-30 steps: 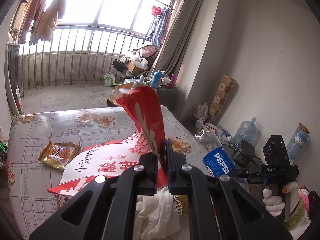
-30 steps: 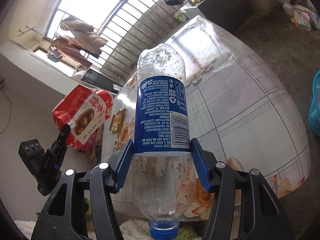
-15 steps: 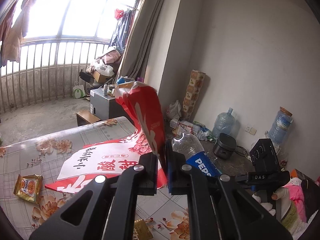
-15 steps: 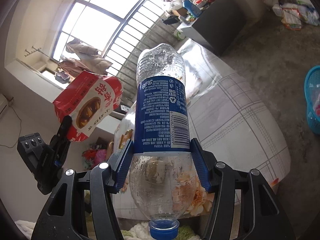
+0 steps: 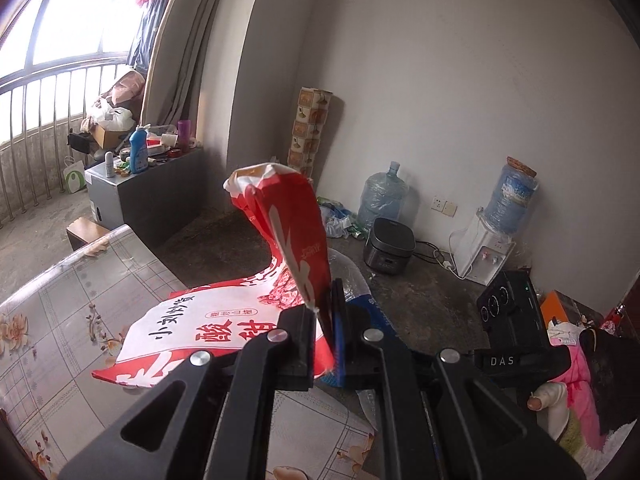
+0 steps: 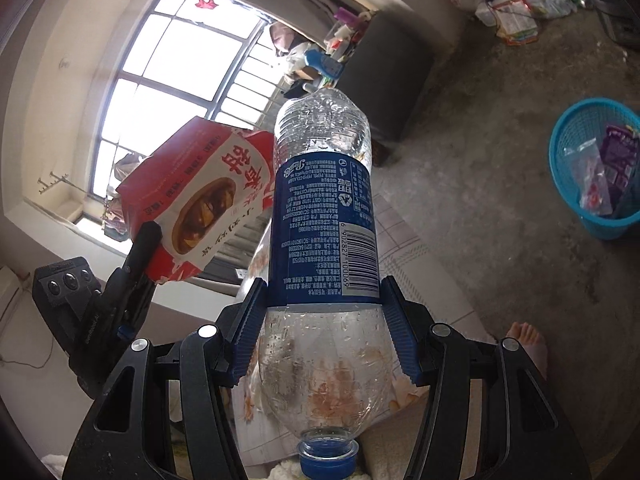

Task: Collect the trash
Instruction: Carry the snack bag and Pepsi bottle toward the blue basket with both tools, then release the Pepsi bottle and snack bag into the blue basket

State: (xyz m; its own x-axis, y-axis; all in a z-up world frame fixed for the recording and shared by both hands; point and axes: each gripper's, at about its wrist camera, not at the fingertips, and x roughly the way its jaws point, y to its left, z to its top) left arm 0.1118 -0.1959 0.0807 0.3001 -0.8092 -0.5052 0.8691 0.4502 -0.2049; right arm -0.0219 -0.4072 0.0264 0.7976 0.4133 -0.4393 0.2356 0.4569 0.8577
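Carrying two pieces of trash toward the basket.

Left wrist view: left gripper [image 5: 324,320] pinching red snack bag [image 5: 288,232] at centre, hanging free for dropping.
Right wrist view: right gripper [image 6: 324,336] clamping Pepsi bottle [image 6: 324,216] mid-body, cap nearest; blue basket [image 6: 568,168] waiting at right edge.

red snack bag [image 5: 280,248] — crumpled, aloft | clear Pepsi bottle [image 6: 324,216] — cap-down

You held a clear, beaded plastic bottle [image 6: 322,248] with a glossy blue label, and a glossy red-and-white wrapper [image 5: 248,304]; lower right, the floor [image 6: 500,184] looked rough, matt concrete.
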